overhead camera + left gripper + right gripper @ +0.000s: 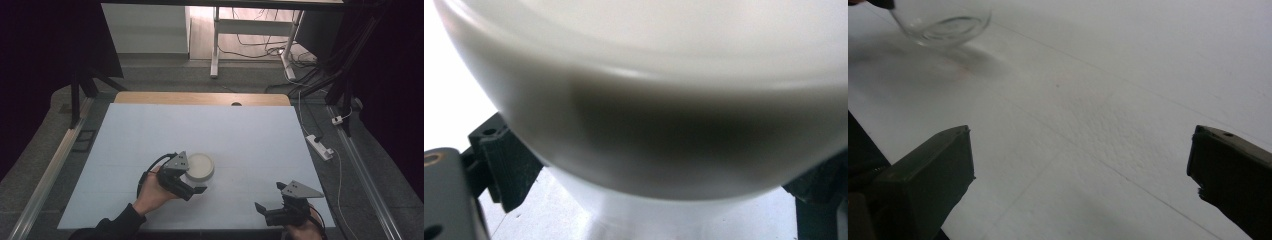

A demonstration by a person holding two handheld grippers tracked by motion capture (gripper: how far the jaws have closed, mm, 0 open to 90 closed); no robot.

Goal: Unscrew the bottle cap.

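left gripper [196,186]: I have it at the near side of the white bowl [200,166], jaws on either flank of the bowl wall, touching it; gripping the bowl.
bowl: upright on the white tabletop [250,135], directly ahead of my left jaws; in the left gripper view its rounded wall [649,125] sits between them.
right gripper [269,197]: jaws spread wide, holding nothing, well apart from the bowl, to its right and nearer me.
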